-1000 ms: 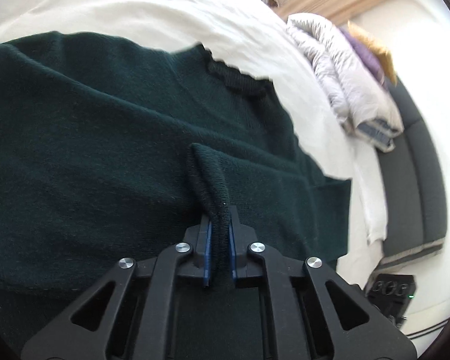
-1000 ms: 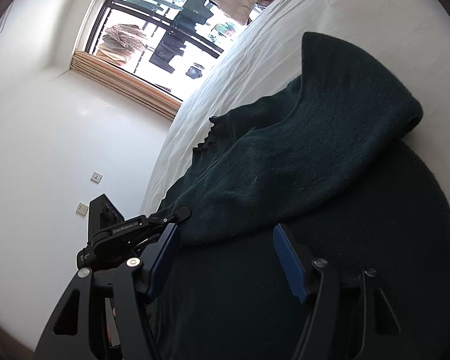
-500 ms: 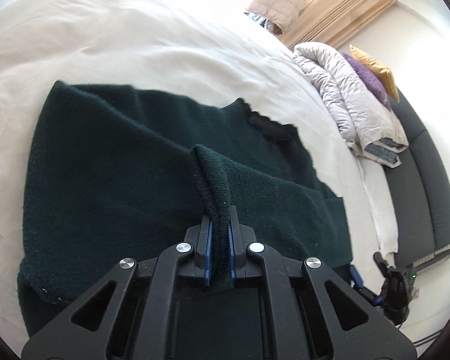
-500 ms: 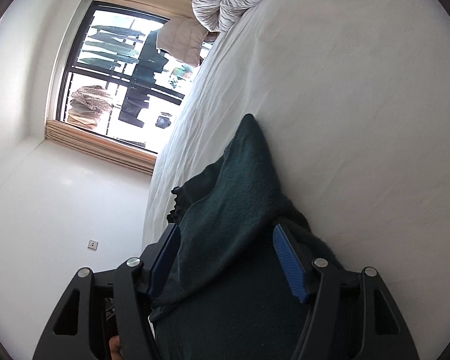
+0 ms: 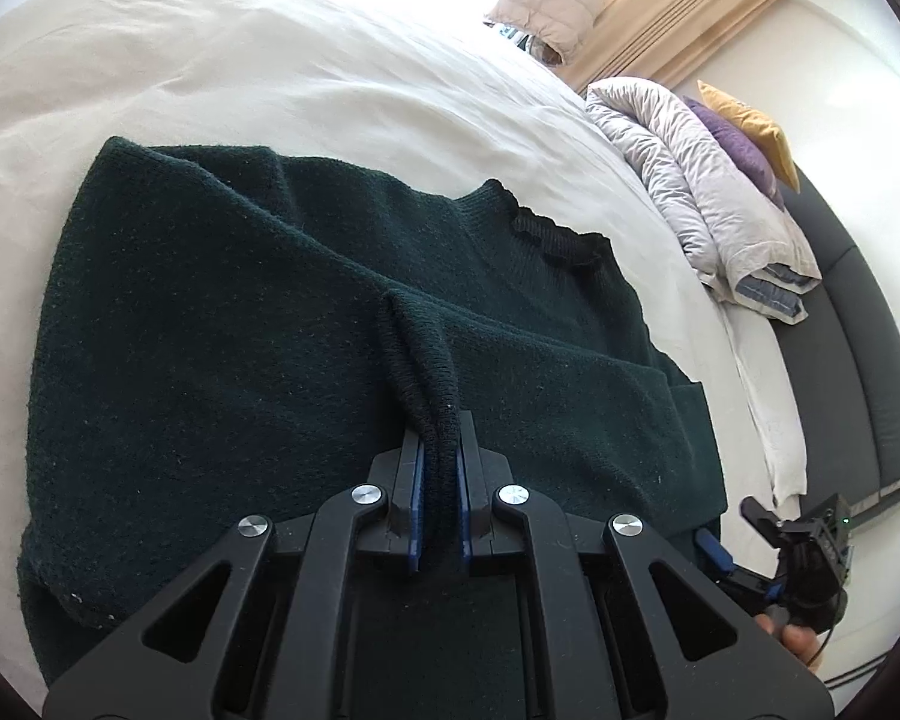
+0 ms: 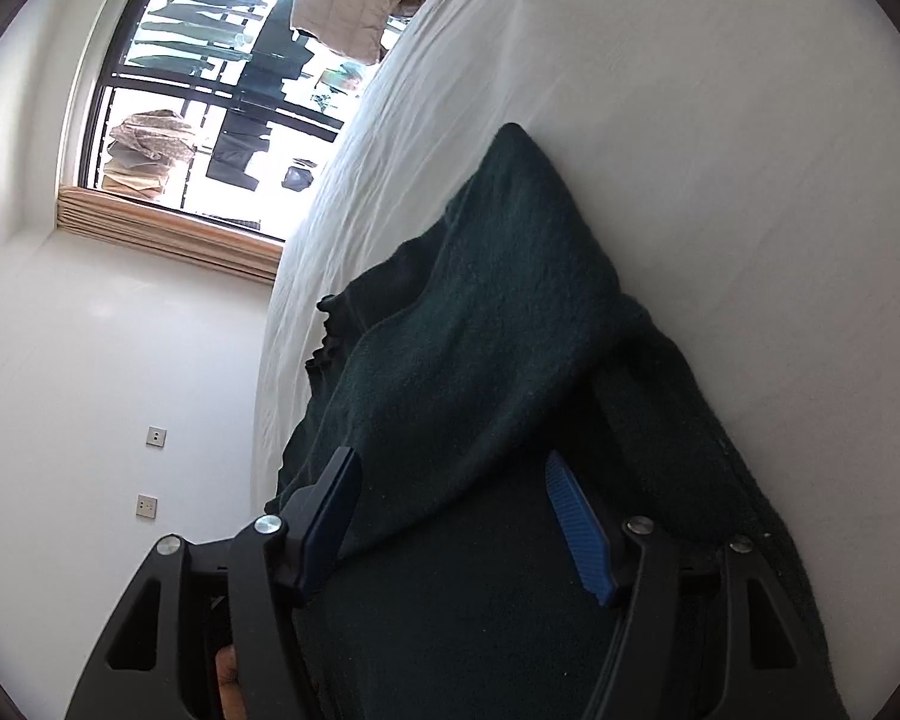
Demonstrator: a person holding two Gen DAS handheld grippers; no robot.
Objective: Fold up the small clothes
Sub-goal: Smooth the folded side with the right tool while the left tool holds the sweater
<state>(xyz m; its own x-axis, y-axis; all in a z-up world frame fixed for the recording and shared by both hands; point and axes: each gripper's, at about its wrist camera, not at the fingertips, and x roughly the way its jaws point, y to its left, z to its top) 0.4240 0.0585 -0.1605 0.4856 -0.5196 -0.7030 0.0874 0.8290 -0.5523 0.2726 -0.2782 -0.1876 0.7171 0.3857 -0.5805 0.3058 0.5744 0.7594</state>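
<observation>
A dark green knit sweater [image 5: 222, 360] lies on a white bed [image 5: 270, 78], its ruffled collar [image 5: 552, 234] pointing away. My left gripper [image 5: 440, 450] is shut on a ribbed fold of the sweater, pinched between the blue pads and lifted into a ridge. In the right wrist view the sweater [image 6: 480, 360] lies folded over on the sheet. My right gripper [image 6: 450, 498] is open, its blue pads [image 6: 576, 534] wide apart just above the cloth, holding nothing. It also shows at the lower right of the left wrist view [image 5: 804, 558].
A rolled grey duvet [image 5: 708, 180] and purple and yellow pillows [image 5: 744, 138] lie at the bed's far right. A dark headboard [image 5: 852, 330] runs along that side. A window [image 6: 210, 90] and a white wall [image 6: 90, 390] with sockets stand beyond the bed.
My left gripper has pulled back with the pinched fold, so more of the sweater and the bed shows. My right gripper has swung over the sweater's folded edge and stays open.
</observation>
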